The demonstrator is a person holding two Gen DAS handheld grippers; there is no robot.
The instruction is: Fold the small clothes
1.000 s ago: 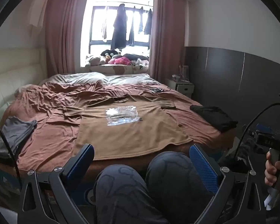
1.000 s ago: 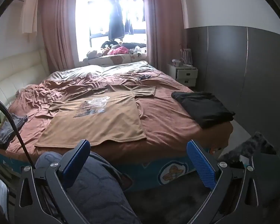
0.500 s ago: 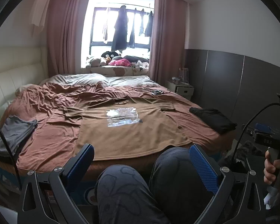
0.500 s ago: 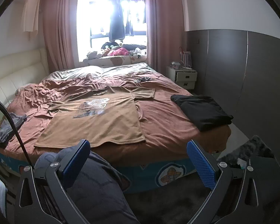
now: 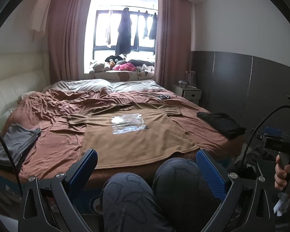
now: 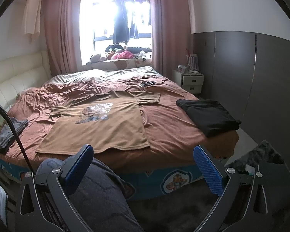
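Both views have tilted slightly upward, showing more ceiling. The left tool (image 5: 146, 171) and right tool (image 6: 143, 166) hover spread and empty above the person's knees (image 5: 176, 174), which block the bed (image 6: 170, 133) edge. The brown T-shirt (image 6: 104, 127) lies flat between a gray folded garment (image 5: 17, 145) and a black folded garment (image 6: 206, 114).

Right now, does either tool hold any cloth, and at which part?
Nothing is held. The left tool and right tool are both open, short of the brown T-shirt lying flat on the bed.
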